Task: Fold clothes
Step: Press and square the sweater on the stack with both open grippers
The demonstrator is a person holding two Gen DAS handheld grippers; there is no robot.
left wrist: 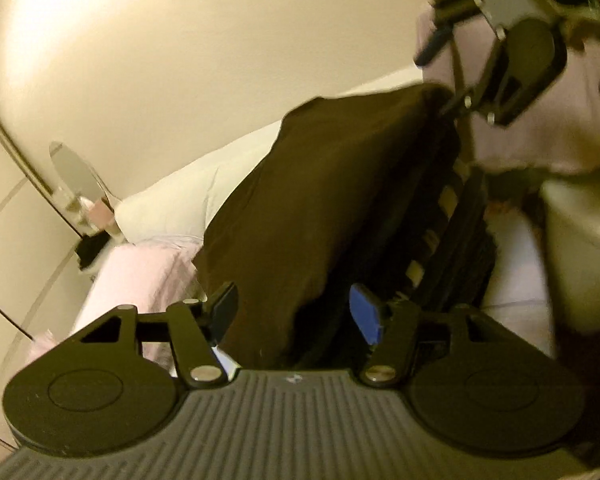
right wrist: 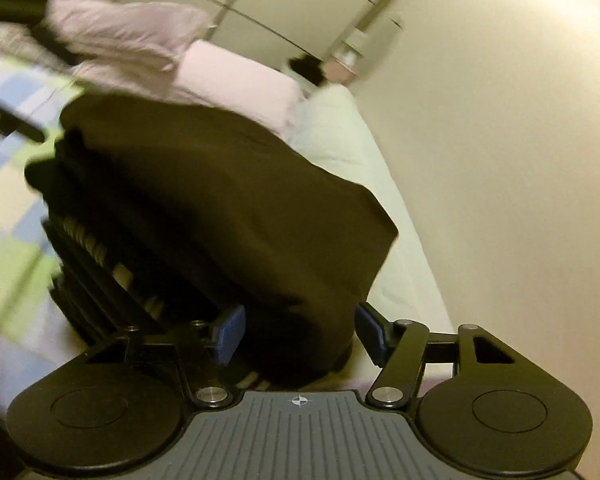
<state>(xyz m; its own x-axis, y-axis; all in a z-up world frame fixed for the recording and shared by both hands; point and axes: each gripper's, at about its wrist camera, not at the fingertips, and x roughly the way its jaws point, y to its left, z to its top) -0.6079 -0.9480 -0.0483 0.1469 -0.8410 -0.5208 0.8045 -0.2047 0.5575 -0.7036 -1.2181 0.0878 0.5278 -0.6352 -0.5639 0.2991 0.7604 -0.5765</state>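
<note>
Cloth fills my left wrist view: the dark brown garment (left wrist: 300,200) lies on the bed (left wrist: 516,264), long axis running away from my left hand-held gripper (left wrist: 296,316), whose fingers stand wide apart around its near edge, pinching nothing. My right hand-held gripper (left wrist: 452,68) sits beyond the garment's far end.

Right wrist view: my right hand-held gripper (right wrist: 300,336) gapes around the soft, matte garment (right wrist: 228,208); a pink pillow (right wrist: 240,76) lies beyond it.

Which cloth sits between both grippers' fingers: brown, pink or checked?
The dark brown garment; the pink bedding and checked blanket lie beyond it.
</note>
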